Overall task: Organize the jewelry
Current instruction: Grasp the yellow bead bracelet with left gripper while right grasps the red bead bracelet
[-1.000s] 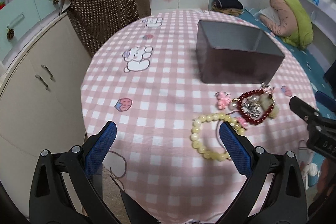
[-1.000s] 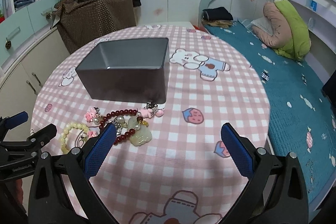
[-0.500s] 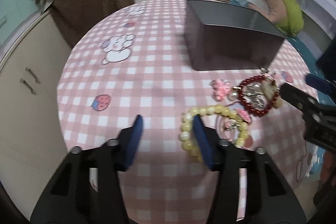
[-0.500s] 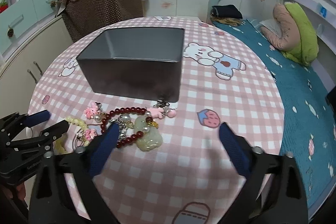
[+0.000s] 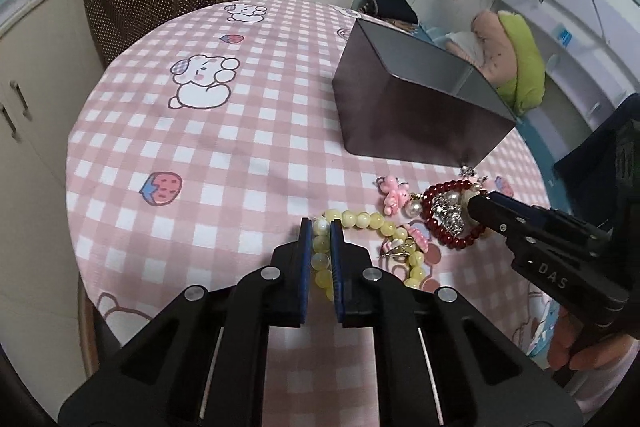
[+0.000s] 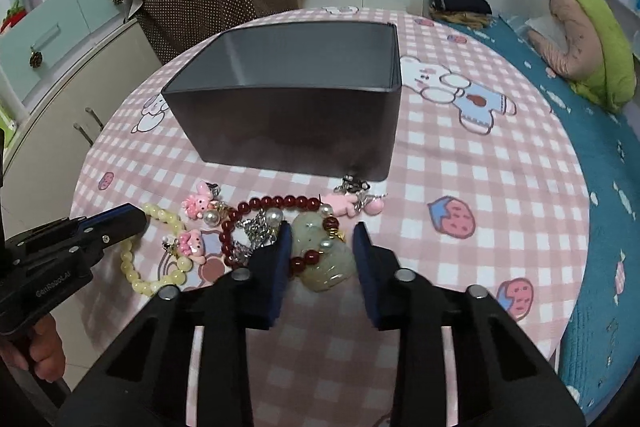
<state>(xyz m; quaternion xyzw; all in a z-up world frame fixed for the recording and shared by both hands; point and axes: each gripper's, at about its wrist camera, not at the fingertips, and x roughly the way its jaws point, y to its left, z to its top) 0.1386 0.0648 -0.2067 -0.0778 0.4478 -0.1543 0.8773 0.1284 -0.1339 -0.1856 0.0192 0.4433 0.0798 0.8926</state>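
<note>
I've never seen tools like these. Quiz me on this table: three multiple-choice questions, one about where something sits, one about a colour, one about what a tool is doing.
1. Where does the jewelry lie?
A. inside the grey box
B. on the tablecloth in front of the grey box
C. on the bed

2. What colour is the bracelet in the left gripper?
A. pale yellow
B. dark red
C. blue

3. How do the right gripper's fingers stand?
A. shut on a bead
B. spread, either side of the jade pendant
C. inside the box

Answers:
B, the grey box interior shows bare.
A, the left gripper pinches the pale yellow bracelet.
B, the right gripper straddles the jade pendant.

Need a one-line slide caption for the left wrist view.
Left gripper shut on the yellow bead bracelet, beside the red bead bracelet and grey box.
</note>
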